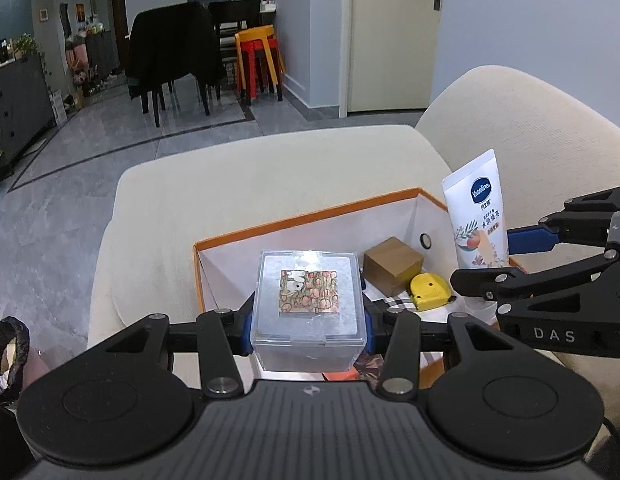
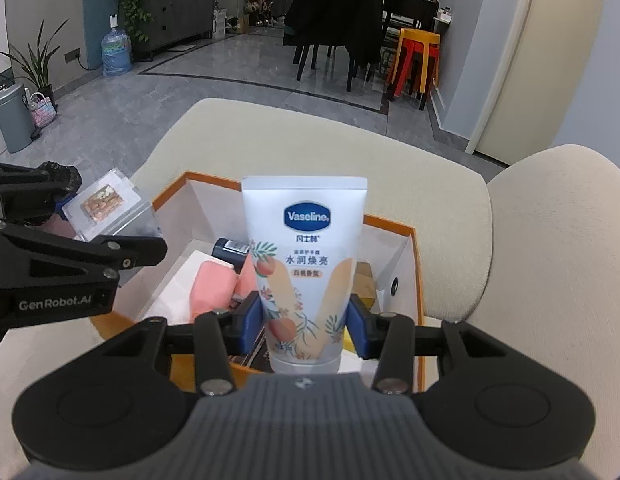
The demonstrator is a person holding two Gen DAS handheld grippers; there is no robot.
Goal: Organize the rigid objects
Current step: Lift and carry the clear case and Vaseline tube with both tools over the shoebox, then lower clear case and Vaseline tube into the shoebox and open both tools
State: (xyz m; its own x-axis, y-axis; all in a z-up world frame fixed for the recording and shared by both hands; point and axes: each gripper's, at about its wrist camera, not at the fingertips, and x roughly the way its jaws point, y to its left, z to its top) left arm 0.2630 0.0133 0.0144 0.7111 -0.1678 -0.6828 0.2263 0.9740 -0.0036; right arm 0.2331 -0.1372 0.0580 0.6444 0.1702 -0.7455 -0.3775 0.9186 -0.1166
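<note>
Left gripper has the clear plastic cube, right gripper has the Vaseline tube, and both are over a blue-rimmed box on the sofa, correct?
Not quite: the box has an orange rim, as the left wrist view shows. The left gripper holds the clear plastic cube and the right gripper holds the Vaseline tube.

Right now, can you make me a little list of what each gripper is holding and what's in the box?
left gripper: shut on the clear plastic cube, which has a flower picture on top
right gripper: shut on the Vaseline tube, crimped end up
box: orange rim, white inside, sitting on the cream sofa
inside the box: small brown box, yellow tape measure, pink item
both held things: above the box
</note>
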